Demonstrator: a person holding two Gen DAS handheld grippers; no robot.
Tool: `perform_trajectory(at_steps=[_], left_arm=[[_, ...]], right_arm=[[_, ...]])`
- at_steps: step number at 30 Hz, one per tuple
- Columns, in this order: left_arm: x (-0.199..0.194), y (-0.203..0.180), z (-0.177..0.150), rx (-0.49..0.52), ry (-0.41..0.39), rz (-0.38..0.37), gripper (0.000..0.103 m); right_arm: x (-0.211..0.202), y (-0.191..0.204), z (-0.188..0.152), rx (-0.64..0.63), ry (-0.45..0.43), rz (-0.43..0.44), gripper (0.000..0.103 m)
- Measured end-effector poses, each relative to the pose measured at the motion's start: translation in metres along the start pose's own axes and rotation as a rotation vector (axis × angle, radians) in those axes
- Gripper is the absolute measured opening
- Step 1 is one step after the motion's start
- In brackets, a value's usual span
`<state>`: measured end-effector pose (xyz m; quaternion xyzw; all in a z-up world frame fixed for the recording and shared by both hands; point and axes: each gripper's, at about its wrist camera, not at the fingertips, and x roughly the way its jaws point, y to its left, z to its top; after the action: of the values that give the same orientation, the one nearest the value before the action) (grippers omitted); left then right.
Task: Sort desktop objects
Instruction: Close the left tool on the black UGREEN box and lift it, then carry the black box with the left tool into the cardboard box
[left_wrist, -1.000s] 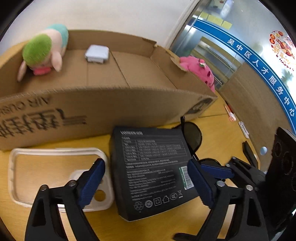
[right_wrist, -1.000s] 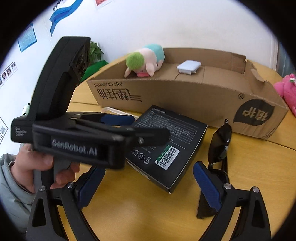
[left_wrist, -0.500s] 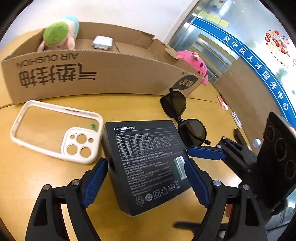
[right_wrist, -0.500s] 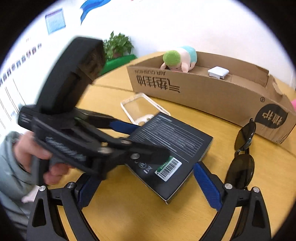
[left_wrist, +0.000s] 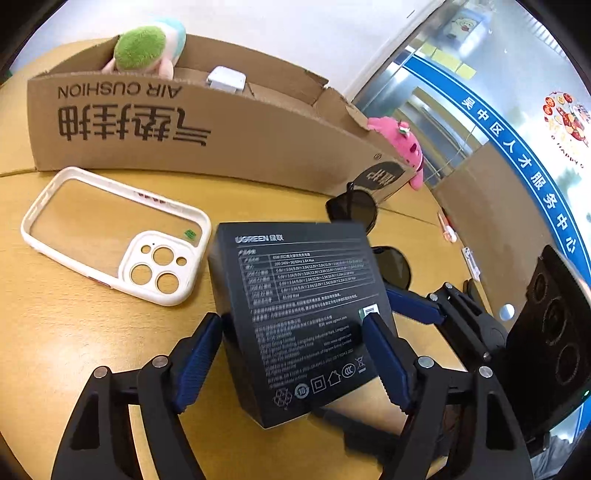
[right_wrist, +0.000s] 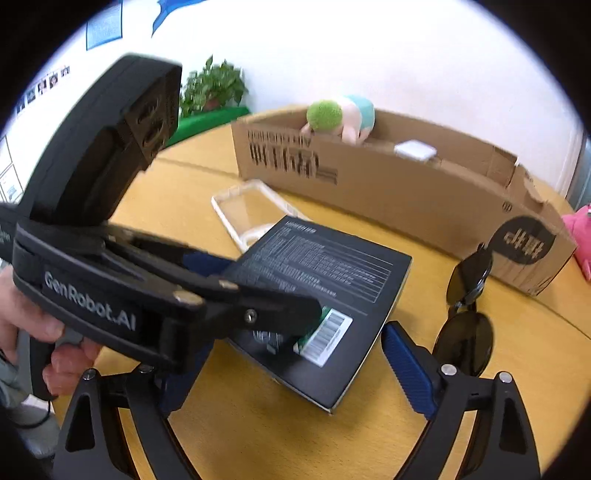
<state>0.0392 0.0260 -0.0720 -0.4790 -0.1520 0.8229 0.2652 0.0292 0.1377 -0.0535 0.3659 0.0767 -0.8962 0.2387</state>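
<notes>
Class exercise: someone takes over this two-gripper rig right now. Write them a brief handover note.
Left gripper: closed on the black rectangular UGREEN box, its near end tilted up off the round wooden table.
Right gripper: open, holding nothing, hovering near the box.
Done: green-haired plush toy and white square charger are in the brown cardboard box.
Left: black box, white-rimmed clear phone case, black sunglasses, all outside it; pink plush beside the carton's far end.

Wooden table (left_wrist: 74, 332), yellow-tan top. Directly ahead of the left tool: black box (left_wrist: 306, 314). Ahead-left: white phone case (left_wrist: 110, 236). Ahead-right: sunglasses (left_wrist: 354, 210). Farther ahead: long cardboard box (left_wrist: 184, 136); pink plush (left_wrist: 406, 147) at its right end.
</notes>
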Motion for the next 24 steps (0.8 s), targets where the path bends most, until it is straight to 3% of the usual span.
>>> perform_trajectory(at_steps=[1,5,16,24], left_arm=[[-0.004,-0.003,0.001,0.005,-0.004,0.003,0.08],[-0.019,-0.01,0.01,0.009,-0.045,0.043,0.073],[-0.021,0.002,0.012,-0.02,-0.047,0.037,0.069],[-0.04,-0.009,0.028,0.006,-0.116,0.063,0.069]], right_arm=[[-0.005,-0.001,0.005,0.004,-0.022,-0.024,0.077],[-0.012,0.004,0.024,-0.067,-0.047,-0.08,0.077],[-0.005,0.001,0.025,-0.011,-0.031,-0.035,0.079],[-0.015,0.003,0.042,0.017,-0.103,-0.052,0.079]])
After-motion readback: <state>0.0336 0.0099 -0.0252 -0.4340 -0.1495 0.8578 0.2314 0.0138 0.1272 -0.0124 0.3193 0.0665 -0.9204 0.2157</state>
